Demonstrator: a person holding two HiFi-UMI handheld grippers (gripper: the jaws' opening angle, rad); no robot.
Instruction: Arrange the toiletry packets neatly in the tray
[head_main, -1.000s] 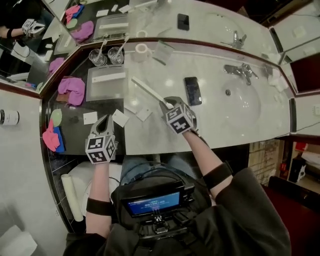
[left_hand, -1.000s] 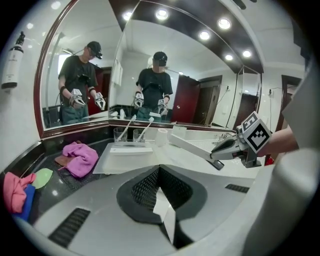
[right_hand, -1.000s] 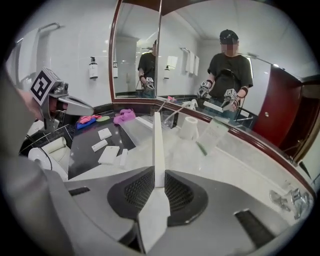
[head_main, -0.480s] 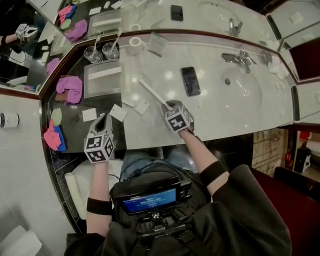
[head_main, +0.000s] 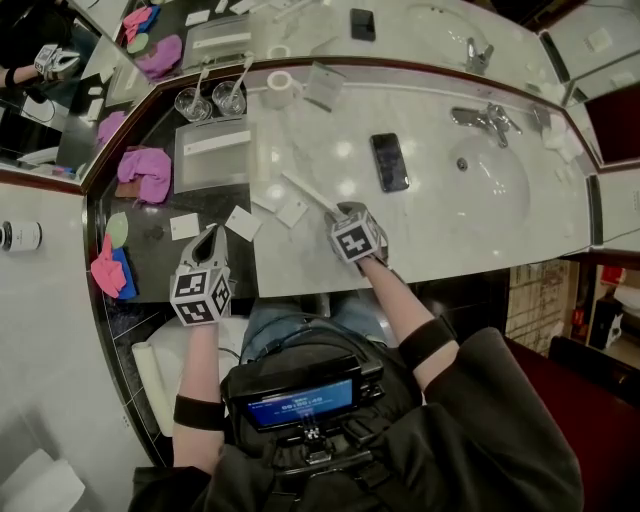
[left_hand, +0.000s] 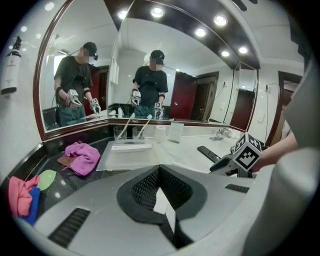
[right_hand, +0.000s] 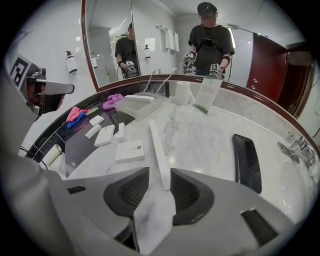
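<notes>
A long white packet (head_main: 306, 192) lies on the marble with its near end between the fingers of my right gripper (head_main: 338, 211). In the right gripper view this long packet (right_hand: 155, 140) has a gap beside it. The right gripper (right_hand: 159, 175) has just been opening and stands open around it. The frosted tray (head_main: 190, 172) at the back left holds one long white packet (head_main: 215, 143). Small white packets (head_main: 240, 222) (head_main: 183, 226) (head_main: 292, 211) lie loose before the tray. My left gripper (head_main: 208, 236) hovers shut over the dark counter, its fingers (left_hand: 130, 200) closed together.
A black phone (head_main: 389, 161) lies right of the long packet, and the sink (head_main: 490, 185) and tap (head_main: 482, 120) are further right. Two glasses with toothbrushes (head_main: 212, 100), a paper roll (head_main: 278, 88) and a card stand (head_main: 322, 90) line the mirror. Pink cloths (head_main: 143, 170) (head_main: 105, 270) lie left.
My right gripper has sunk toward the marble, and the long packet's raised end has come down with it. The left gripper has kept still.
</notes>
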